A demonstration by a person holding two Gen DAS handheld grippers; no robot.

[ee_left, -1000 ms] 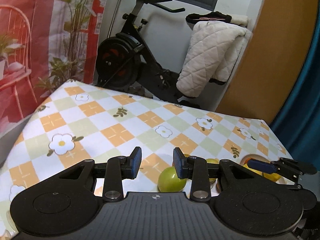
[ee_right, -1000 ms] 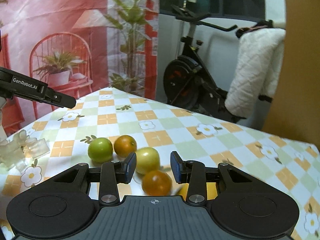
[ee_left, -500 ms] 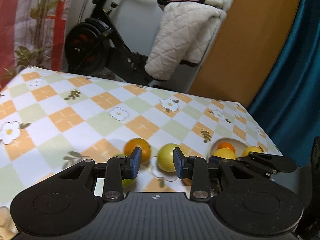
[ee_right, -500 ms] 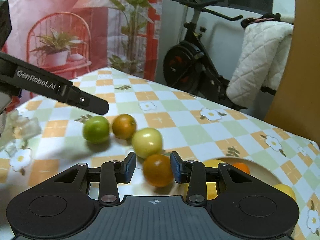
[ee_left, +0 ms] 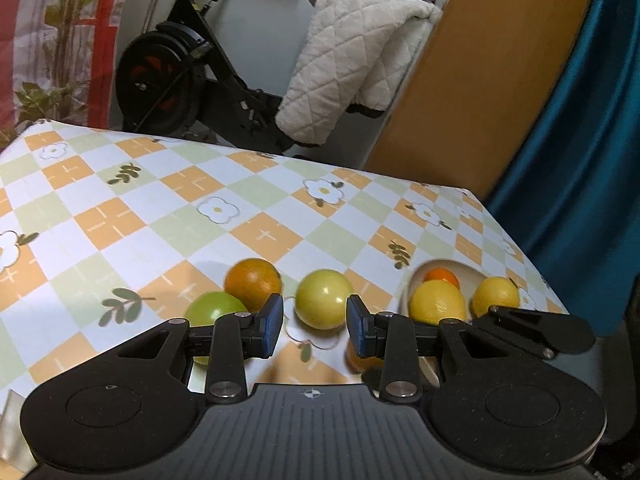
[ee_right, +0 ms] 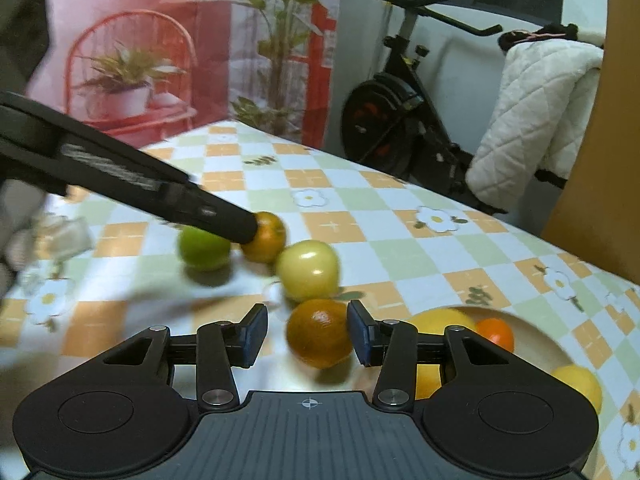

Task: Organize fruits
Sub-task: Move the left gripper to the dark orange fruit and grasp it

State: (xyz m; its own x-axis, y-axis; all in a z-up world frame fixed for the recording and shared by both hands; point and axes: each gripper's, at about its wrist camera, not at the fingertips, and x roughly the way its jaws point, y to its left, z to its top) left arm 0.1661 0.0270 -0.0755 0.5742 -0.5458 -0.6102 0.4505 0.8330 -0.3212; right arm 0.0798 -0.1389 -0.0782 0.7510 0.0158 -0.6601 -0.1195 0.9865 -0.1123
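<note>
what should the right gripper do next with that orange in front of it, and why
Probably ease forward, then close. The right gripper has its jaws opening, with the dark orange near its fingertips and close to the right pad, ungripped; the bowl beside it already holds fruit.

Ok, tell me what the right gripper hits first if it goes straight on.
Most likely the dark orange, which lies between the opening fingers of the right gripper, nearer the right one. Depth is unclear.

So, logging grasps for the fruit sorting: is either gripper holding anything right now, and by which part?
Neither. The left gripper is empty. The right gripper, jaws opening, straddles the dark orange without pressing it.
</note>
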